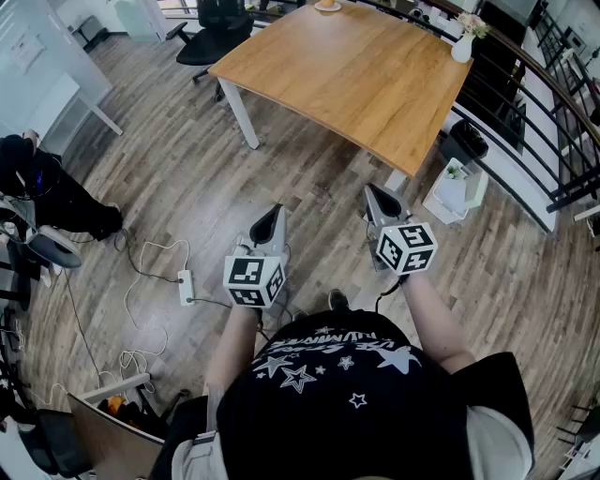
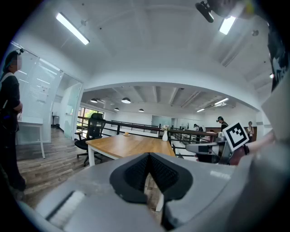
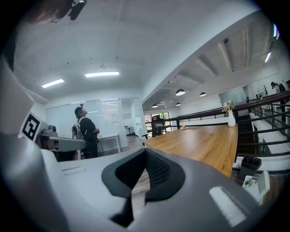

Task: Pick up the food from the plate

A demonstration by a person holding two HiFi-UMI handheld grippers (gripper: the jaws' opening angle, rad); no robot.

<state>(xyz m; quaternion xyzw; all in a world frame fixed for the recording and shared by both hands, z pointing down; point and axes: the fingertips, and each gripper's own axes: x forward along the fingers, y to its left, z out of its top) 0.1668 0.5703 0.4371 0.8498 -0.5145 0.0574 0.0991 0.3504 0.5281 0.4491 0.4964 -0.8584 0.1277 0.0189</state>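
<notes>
Food (image 1: 327,4), seen only as a small tan lump, lay on a pale round plate (image 1: 335,8) at the far edge of the table (image 1: 347,75), well apart from both grippers. The step in hand was judged to be the approach, with no pick-up yet begun. The floor (image 1: 187,187) was grey-brown plank with a visible wood grain. The table had a broad, smooth, warm-toned wooden top with softly curved edges, carried on white legs. A black office chair (image 1: 211,33) stood beside the far left corner, and a dark railing (image 1: 553,103) ran along the right side. A white vase (image 1: 462,47) with flowers stood on the table's far right corner. The left gripper (image 1: 272,216) and the right gripper (image 1: 374,194) were held low over the floor, short of the near table edge, and pointed toward it. Each had a smooth grey shell and black ribbed pads. On both, the jaws met at the tips, and only floor showed through the gap behind them, so neither held anything. The next move would call for carrying a gripper along the table to its far end, parting the jaws wider than the food, and lowering them on either side of it without pushing the plate. The food's firmness could not be judged at this range.
</notes>
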